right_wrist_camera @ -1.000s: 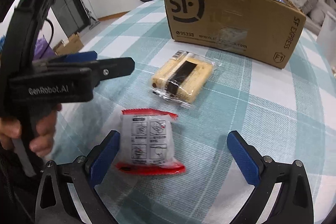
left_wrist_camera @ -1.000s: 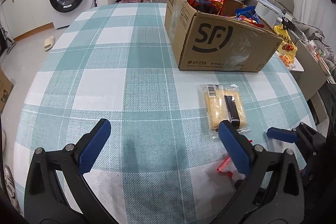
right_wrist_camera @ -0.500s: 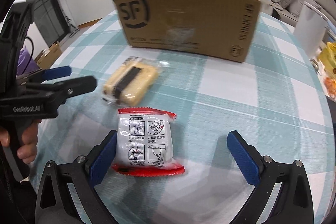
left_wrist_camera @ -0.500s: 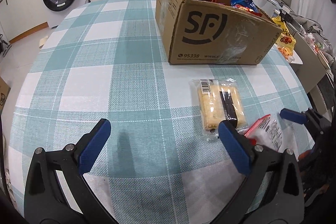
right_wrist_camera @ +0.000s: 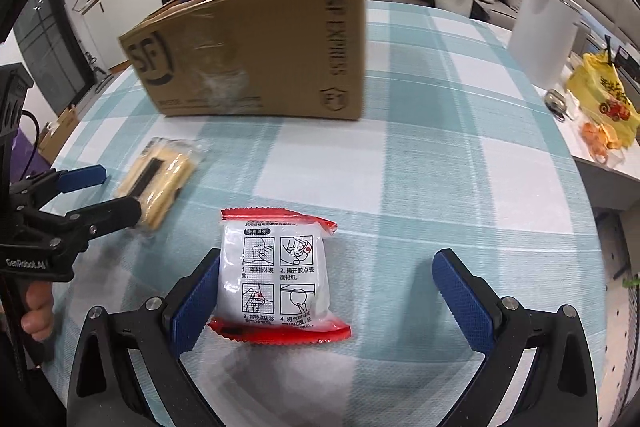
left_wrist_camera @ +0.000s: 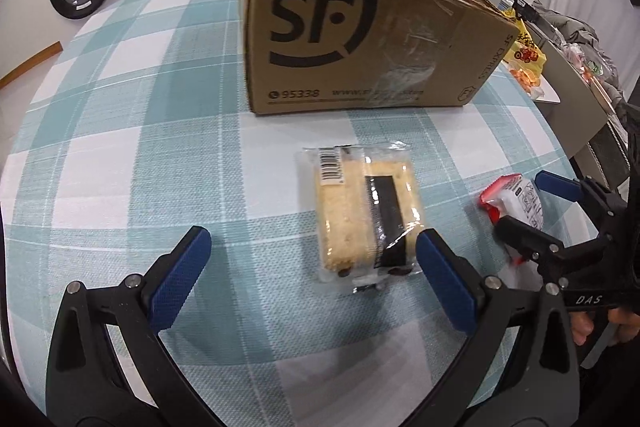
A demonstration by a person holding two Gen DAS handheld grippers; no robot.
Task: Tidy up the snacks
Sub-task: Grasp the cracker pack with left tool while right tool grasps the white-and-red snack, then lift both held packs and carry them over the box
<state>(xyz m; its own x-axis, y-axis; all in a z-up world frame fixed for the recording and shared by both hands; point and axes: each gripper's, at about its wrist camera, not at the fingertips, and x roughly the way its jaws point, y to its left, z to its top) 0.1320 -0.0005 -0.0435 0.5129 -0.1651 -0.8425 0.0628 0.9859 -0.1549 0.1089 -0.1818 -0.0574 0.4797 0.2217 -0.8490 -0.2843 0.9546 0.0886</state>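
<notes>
While both claws stand spread wide and grasp nothing, the left claw (left_wrist_camera: pixel 308 267) frames the yellow cake packet (left_wrist_camera: pixel 362 217) on the checked table (left_wrist_camera: pixel 140 147), and the right claw (right_wrist_camera: pixel 326 291) straddles the red-edged white packet (right_wrist_camera: pixel 276 279), its left pad touching it, near the cardboard box (right_wrist_camera: pixel 256 47).

Two flat packets (left_wrist_camera: pixel 366 215) (right_wrist_camera: pixel 276 277) before box (left_wrist_camera: pixel 360 39)
</notes>
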